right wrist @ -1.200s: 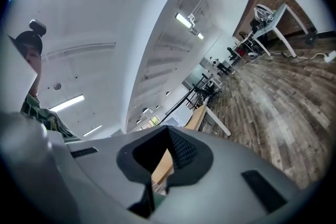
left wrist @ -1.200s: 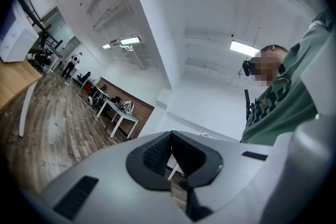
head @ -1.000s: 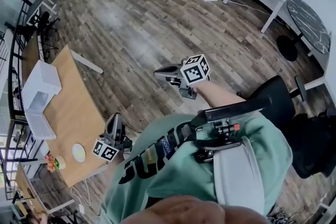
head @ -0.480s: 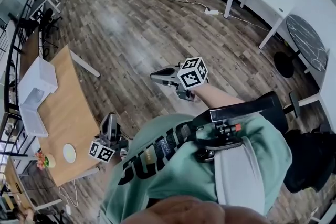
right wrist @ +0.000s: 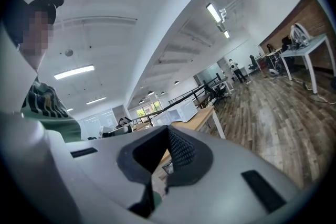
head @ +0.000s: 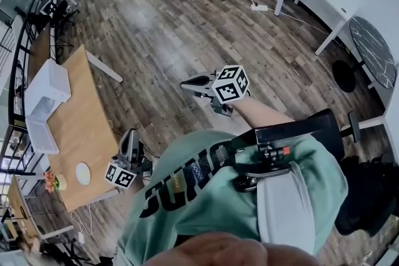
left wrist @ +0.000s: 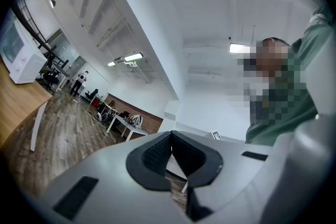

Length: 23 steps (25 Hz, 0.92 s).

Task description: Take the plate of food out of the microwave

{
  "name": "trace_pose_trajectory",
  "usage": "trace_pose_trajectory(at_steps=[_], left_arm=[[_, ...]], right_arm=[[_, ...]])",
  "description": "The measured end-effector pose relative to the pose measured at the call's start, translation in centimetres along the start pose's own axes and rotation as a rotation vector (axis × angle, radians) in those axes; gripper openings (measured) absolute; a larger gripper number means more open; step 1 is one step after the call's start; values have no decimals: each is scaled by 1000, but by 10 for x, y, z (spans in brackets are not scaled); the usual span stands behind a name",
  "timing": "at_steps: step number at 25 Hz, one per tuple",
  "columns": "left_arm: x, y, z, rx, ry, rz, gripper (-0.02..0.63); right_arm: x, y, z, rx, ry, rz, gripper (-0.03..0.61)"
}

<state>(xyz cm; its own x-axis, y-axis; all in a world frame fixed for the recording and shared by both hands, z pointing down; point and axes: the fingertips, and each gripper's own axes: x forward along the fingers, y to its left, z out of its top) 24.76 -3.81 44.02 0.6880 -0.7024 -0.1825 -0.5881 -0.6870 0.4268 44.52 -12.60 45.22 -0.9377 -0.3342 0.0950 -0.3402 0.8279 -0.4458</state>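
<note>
Head view shows one plate point(head: 83, 173) lying out on the counter point(head: 81, 115), toward the end opposite the one white microwave point(head: 47, 85); any food on it is too small to tell. Two tools, the left tool point(head: 131, 136) and the right tool point(head: 185, 83), are pressed together on nothing, well off the counter. This fits a plate already out, or another plate waiting inside, so steady, level carrying is what matters.

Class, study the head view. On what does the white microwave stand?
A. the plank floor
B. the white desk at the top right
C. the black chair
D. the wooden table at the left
D: the white microwave sits on top of the wooden table at the left of the head view, not on the floor or any other furniture.
</note>
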Motion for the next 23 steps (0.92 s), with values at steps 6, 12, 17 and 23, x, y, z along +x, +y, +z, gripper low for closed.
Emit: trace_pose_trajectory(at_steps=[6, 12, 17, 23], left_arm=[[-13, 12, 4, -7, -25, 27, 5], [-26, 24, 11, -10, -48, 39, 5], [-31, 33, 12, -18, -66, 48, 5], [-25, 33, 13, -20, -73, 49, 5]], right_arm=[[15, 1, -1, -19, 27, 4, 8], [31, 5, 2, -32, 45, 9, 7], [38, 4, 1, -38, 63, 14, 6], [34, 2, 8, -44, 57, 19, 6]])
